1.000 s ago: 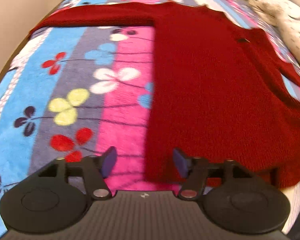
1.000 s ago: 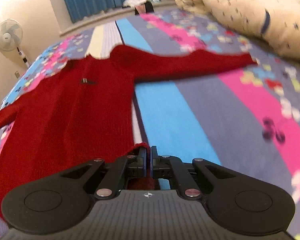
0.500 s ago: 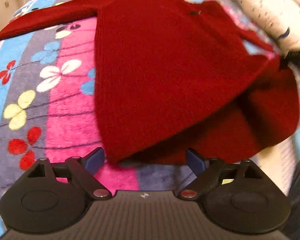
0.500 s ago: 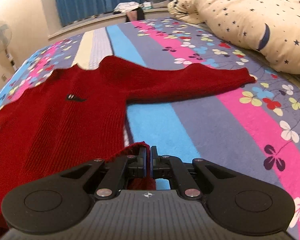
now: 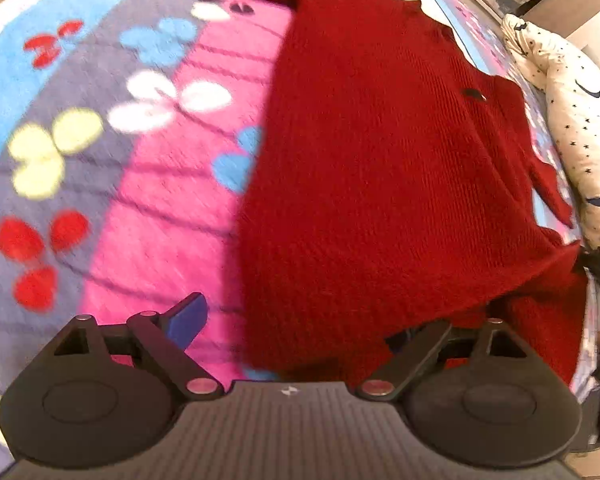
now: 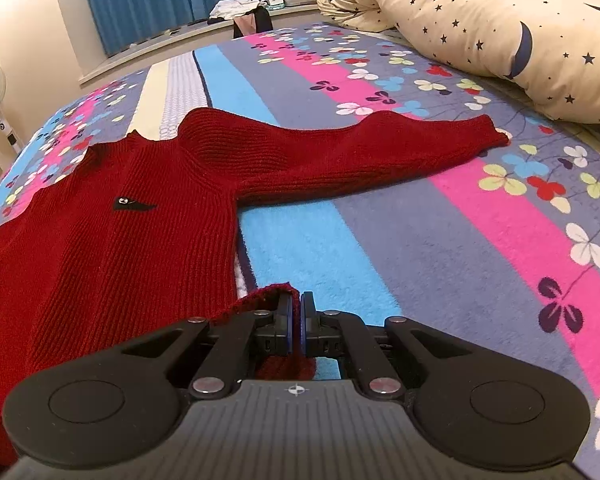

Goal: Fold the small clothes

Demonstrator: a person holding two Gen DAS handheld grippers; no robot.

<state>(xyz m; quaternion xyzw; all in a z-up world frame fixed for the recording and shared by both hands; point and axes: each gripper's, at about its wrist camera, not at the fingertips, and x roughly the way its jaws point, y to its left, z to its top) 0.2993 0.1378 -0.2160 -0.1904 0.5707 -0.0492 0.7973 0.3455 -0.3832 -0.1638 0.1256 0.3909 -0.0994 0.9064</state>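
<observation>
Striped floral blanket (image 6: 440, 248) covers the bed, and the red sweater (image 6: 112, 248) lies flat along its near edge, 1 sleeve stretched toward the pillow (image 6: 500, 32). Right gripper (image 6: 296, 322) is clamped on a hem corner. Left gripper (image 5: 300, 320) stands wide, hem between its fingers, unpinched. Closing short could miss the knit, so the fold would skew.

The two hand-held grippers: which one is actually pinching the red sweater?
The right hand-held gripper: its jaws are shut on the red sweater at a hem corner. The left hand-held gripper stands wide open, straddling the opposite hem corner without pinching it.
</observation>
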